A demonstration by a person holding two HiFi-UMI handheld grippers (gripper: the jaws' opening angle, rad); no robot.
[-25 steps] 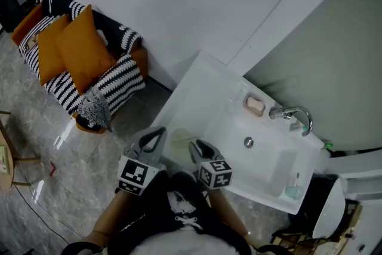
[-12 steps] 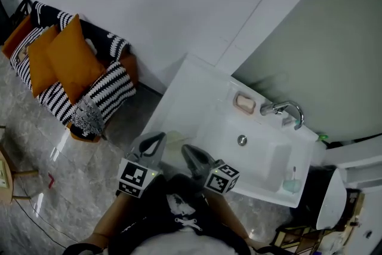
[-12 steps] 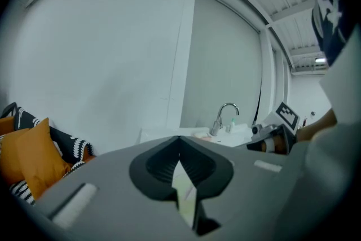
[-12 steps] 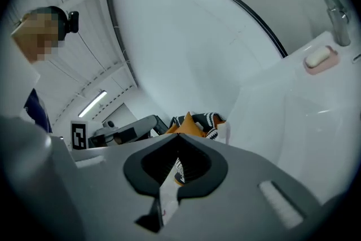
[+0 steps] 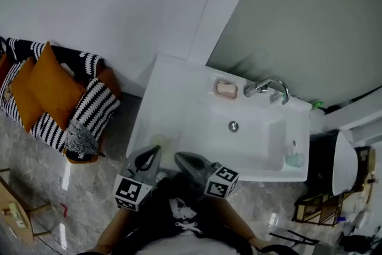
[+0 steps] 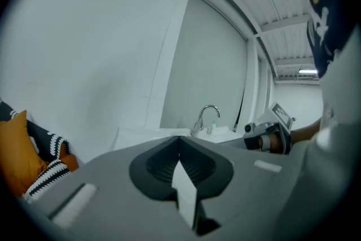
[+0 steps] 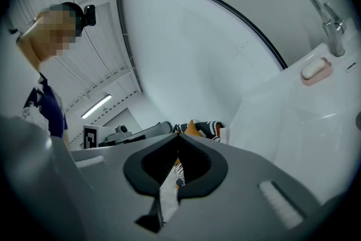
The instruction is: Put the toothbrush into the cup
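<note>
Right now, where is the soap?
In the head view, the soap sits on the back edge of the white sink, just left of the tap.

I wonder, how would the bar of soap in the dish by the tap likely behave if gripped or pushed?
The soap looks smooth and rounded, so it would probably slip between jaws. It lies in a shallow dish, so a push might move dish and all.
</note>
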